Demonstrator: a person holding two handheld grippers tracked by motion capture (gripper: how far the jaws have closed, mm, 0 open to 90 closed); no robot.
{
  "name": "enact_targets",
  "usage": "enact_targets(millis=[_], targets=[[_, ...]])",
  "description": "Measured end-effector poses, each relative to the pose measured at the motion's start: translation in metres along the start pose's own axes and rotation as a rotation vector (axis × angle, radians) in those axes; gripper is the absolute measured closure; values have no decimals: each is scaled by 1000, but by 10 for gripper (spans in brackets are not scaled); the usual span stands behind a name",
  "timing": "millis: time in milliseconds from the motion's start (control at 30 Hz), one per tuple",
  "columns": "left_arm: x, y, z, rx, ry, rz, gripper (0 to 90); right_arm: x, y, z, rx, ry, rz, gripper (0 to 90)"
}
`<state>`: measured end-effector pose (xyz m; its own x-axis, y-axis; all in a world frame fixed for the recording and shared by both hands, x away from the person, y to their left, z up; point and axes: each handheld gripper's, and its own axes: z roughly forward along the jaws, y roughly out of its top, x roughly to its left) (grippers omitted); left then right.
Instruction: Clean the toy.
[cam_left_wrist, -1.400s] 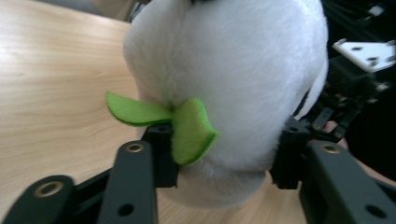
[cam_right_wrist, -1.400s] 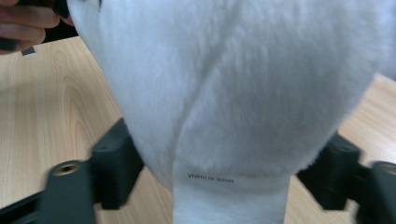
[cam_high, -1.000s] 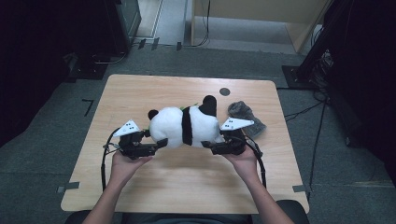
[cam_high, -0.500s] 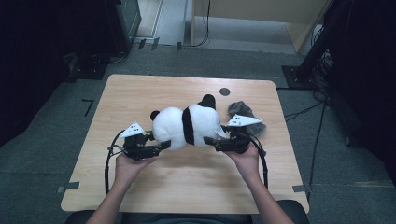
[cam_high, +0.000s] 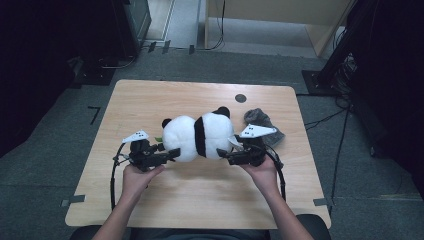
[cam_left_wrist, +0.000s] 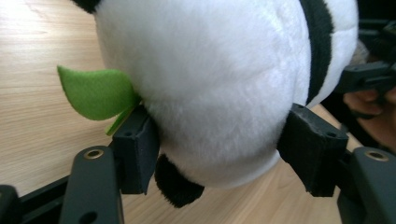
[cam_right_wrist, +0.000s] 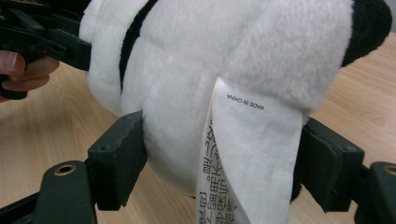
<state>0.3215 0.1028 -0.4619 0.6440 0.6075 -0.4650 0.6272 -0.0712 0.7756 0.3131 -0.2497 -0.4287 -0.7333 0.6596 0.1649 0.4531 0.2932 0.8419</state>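
A black-and-white panda plush (cam_high: 197, 137) lies on its side across the middle of the wooden table (cam_high: 150, 100). My left gripper (cam_high: 172, 152) clasps its left end, and both pads (cam_left_wrist: 137, 140) still press into the white fur just below a green felt leaf (cam_left_wrist: 95, 93). My right gripper (cam_high: 223, 152) clasps the other end, with the fur bulging over its pads (cam_right_wrist: 119, 158) and a white care label (cam_right_wrist: 247, 154) hanging between them. Both sets of jaws have just been opening a little with the plush between them. My left gripper (cam_left_wrist: 224, 144) and my right gripper (cam_right_wrist: 222, 158) face each other.
A crumpled grey cloth (cam_high: 262, 122) lies just behind my right hand. A small black disc (cam_high: 240, 98) is set in the tabletop near the far edge. Cables loop from both grippers toward the front edge. Dark equipment stands on the floor around the table.
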Motion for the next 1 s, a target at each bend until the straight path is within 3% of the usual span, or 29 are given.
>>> enact_targets(millis=[200,433,600,667,800,900,1000], targets=[[1,-1,1,22,14,10,289,1,0,2,24,5,19,232],[-1,-2,0,20,28,55,279,-2,0,0,15,46,80,232],[-1,-4,3,59,20,72,270,-8,-2,0,6,77,141,233],[0,-4,4,69,24,66,269,-7,-2,0,9,59,117,239],[4,-7,10,84,61,95,267,-5,-4,8,51,11,73,241],[9,-8,15,110,74,70,267,-7,-6,14,77,-8,59,242],[16,-8,19,96,74,37,268,-9,-7,19,78,-20,59,242]])
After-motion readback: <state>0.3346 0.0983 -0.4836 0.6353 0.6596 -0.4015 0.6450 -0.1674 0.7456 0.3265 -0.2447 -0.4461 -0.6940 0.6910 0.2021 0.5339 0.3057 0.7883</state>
